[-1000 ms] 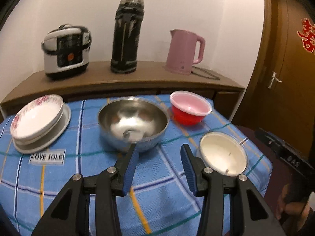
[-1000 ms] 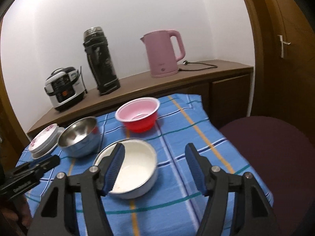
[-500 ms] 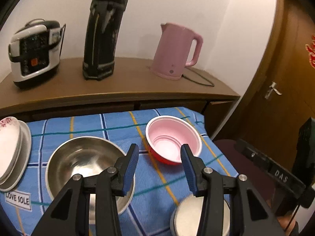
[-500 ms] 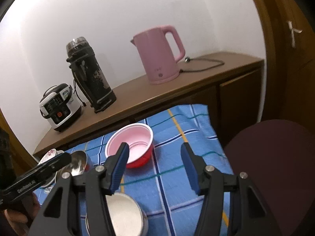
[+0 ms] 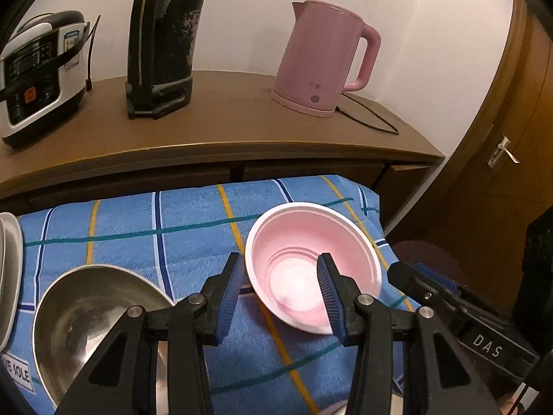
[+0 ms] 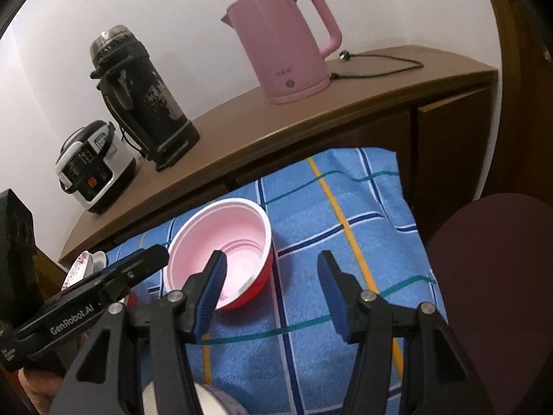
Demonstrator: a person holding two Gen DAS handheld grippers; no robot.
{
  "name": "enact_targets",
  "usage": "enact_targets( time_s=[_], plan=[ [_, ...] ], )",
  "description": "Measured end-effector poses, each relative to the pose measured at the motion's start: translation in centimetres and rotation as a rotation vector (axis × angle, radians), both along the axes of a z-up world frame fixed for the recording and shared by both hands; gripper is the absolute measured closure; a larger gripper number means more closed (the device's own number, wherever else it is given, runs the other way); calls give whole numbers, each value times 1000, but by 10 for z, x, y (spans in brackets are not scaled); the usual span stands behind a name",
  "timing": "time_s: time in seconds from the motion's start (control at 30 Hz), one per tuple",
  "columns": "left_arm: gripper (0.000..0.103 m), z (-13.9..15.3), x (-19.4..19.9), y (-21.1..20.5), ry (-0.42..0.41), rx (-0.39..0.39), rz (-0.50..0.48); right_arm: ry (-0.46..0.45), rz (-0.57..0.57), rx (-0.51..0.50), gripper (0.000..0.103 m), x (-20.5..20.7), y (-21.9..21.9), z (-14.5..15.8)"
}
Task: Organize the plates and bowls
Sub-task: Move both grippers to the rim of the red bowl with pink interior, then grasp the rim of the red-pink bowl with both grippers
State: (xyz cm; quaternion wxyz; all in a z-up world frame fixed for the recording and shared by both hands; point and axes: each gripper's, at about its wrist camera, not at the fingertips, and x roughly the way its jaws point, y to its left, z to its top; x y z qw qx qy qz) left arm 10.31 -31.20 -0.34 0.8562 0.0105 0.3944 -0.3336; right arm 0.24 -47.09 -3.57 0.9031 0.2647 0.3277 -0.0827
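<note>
A: Left wrist view, entry one. The left gripper (image 5: 278,290) is seen roughly half open over the near rim of the pink bowl (image 5: 312,266): one blue pad lies outside the rim, the other hangs over the inside. No pressing on the rim can be made out, so nothing is judged to be held. The step in hand is taken to be the approach to this bowl, for stacking with the other dishes.

B: Agreed. Beside the pink bowl, toward the left gripper's side, the steel bowl (image 5: 93,325) is noted; beyond that, only the edge of the plates (image 5: 10,269) is caught.

A: Next move, as judged: the pads are to be lowered astride the bowl's wall and closed on it before any lift. A thin plastic wall is likely to flex, so a square bite is called for.

B: Right wrist view, entry two. The right gripper (image 6: 271,294) is recorded partly open and empty, one pad in front of the pink bowl's near rim, the other over the blue checked cloth (image 6: 363,242). The bowl's red outside is shown only here, as is the flowered rim of the plates. A white bowl (image 6: 207,401) is glimpsed at the bottom edge, nearer than the pink bowl.

A: The steel bowl's inside is given only by the left view.
</note>
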Motion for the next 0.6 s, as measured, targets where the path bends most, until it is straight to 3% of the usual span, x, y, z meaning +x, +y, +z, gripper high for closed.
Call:
enact_targets(
  time_s=[0.6],
  plan=[
    [56, -15, 20, -20, 23, 37, 22, 77, 38, -8, 58, 29, 1, -13]
  ],
)
